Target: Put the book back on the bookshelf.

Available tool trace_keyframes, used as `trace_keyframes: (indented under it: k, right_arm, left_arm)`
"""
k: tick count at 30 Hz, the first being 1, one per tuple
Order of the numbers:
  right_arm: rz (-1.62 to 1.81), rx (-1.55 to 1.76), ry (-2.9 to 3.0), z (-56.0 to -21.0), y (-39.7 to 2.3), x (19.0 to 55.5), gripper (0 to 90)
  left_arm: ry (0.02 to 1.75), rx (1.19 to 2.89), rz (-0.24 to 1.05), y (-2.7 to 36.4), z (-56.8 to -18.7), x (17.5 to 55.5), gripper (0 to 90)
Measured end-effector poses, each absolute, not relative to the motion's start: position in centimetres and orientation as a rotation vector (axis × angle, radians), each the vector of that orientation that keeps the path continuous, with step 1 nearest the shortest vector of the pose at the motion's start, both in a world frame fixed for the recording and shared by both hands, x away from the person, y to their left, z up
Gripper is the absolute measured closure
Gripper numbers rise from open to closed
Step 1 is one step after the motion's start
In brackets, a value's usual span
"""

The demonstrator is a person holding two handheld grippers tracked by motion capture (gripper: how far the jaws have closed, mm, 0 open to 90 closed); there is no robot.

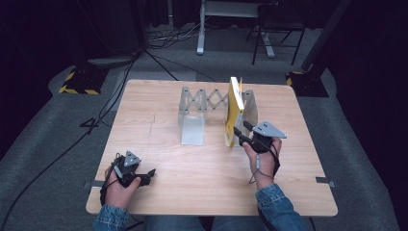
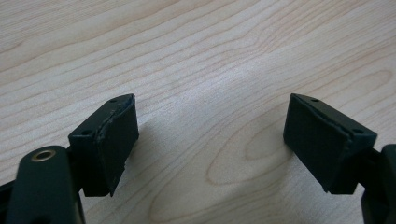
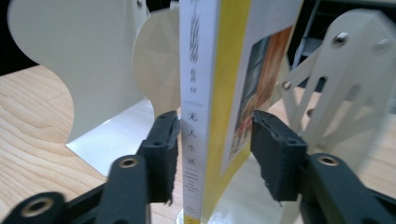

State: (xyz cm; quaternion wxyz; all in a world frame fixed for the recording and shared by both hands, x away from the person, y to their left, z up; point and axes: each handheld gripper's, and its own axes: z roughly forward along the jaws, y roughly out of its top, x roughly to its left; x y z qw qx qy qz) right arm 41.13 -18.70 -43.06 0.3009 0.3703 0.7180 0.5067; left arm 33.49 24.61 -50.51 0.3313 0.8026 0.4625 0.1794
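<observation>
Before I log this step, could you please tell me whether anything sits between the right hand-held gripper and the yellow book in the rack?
Nothing visible does: the yellow book stands upright between the open jaws of the right hand-held gripper, inside the expandable book rack.

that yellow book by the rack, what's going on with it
A person is standing the yellow book in the expanding metal book rack with the right hand-held gripper. Its jaws flank the book's spine end but look parted, with gaps at the pads. The left hand-held gripper rests open over the bare wooden table.
</observation>
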Motion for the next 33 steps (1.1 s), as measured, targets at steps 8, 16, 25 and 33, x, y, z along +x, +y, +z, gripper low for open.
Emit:
trace_keyframes:
  k: [8, 16, 25, 33]
  right_arm:
    - [1.356, 0.934, 1.914, -41.3, -20.8, 38.3, 38.9]
    - [1.394, 0.925, 1.973, -39.9, -23.7, 36.5, 31.4]
    - [1.377, 0.939, 1.986, -39.5, -27.6, 35.1, 27.8]
    - [1.31, 1.075, 2.096, -41.3, -30.6, 35.2, 22.7]
  left_arm:
    - [1.212, 2.099, 0.461, 24.6, -50.5, 33.3, 18.4]
    - [1.196, 2.103, 0.462, 25.0, -50.5, 32.8, 18.6]
    - [1.191, 2.105, 0.455, 25.2, -50.5, 32.8, 18.3]
    - [1.193, 2.106, 0.458, 25.6, -50.5, 32.9, 18.2]
